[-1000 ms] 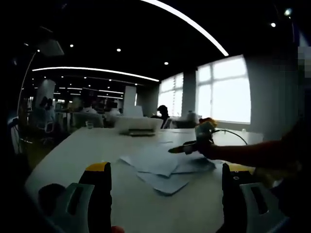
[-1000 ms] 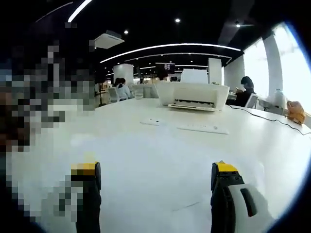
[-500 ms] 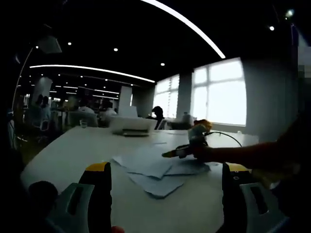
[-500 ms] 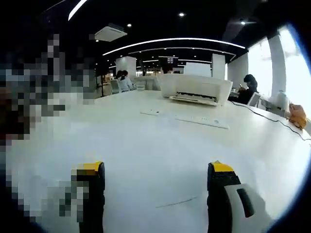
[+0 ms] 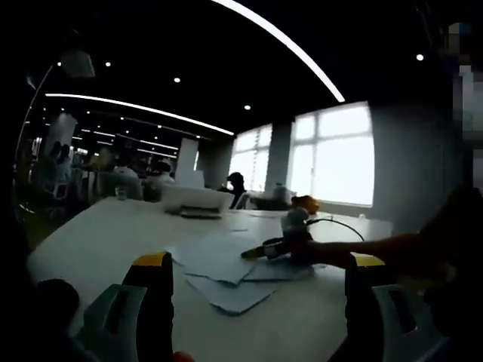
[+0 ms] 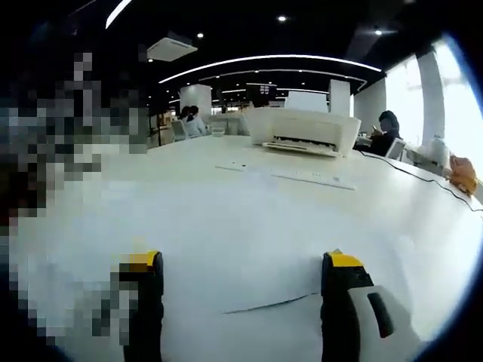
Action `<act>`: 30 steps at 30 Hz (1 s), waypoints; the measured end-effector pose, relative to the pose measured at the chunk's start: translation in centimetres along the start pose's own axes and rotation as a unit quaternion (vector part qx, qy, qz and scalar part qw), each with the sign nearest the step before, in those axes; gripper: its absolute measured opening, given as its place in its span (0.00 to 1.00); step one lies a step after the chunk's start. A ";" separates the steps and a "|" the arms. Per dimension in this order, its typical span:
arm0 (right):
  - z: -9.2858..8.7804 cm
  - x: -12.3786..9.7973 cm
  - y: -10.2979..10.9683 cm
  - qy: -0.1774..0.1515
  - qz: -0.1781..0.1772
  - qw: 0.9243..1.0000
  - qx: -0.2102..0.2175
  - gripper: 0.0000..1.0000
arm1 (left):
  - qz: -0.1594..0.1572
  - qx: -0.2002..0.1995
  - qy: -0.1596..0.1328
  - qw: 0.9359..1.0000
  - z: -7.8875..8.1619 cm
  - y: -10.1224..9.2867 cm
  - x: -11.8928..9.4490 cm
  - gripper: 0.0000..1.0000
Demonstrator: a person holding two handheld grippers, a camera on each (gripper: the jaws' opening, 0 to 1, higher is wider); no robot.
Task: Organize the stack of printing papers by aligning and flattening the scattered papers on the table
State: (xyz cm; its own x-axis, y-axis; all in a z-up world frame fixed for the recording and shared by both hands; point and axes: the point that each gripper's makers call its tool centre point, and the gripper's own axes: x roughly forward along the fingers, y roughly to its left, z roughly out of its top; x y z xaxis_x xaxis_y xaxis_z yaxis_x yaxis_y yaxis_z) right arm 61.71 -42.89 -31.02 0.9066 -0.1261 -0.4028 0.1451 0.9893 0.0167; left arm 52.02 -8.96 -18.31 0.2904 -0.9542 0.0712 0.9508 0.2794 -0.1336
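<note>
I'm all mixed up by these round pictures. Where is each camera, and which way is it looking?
Left gripper view: rides the left gripper, looking across the table at the scattered papers; the right gripper and the person's arm show.
Right gripper view: rides the right gripper, low over paper, facing the printer.
Shared: table, printer, windows.

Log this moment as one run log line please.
papers: scattered, unaligned | right tongs: over papers, open | left tongs: open | printer: behind

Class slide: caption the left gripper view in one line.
Right gripper reaches over scattered papers on the white table.
</note>
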 end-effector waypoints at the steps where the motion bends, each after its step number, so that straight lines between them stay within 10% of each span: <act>1: 0.1 -0.1 -0.1 -0.002 0.002 1.000 0.000 0.73 | 0.001 0.001 0.001 1.000 -0.1 0.0 0.0 0.97; 16: -0.3 -0.3 -2.1 -0.004 -0.019 1.000 0.007 0.84 | -0.012 -0.013 0.005 1.000 -0.8 -0.8 0.2 0.96; 25: -0.3 -0.3 -0.3 -0.013 0.009 1.000 -0.007 0.61 | -0.011 -0.009 -0.005 1.000 0.0 -0.8 0.5 0.96; 30: -0.3 -0.4 -1.2 -0.015 -0.018 1.000 -0.009 0.70 | -0.014 -0.002 -0.003 1.000 0.1 -1.1 0.7 0.96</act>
State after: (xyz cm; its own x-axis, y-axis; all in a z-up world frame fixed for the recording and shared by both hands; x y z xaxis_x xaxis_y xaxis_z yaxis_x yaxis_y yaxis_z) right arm 61.06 -44.02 -31.19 0.9124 -0.1629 -0.3755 0.1699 0.9853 -0.0144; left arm 51.16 -9.92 -18.05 0.2634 -0.9613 0.0809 0.9584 0.2512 -0.1357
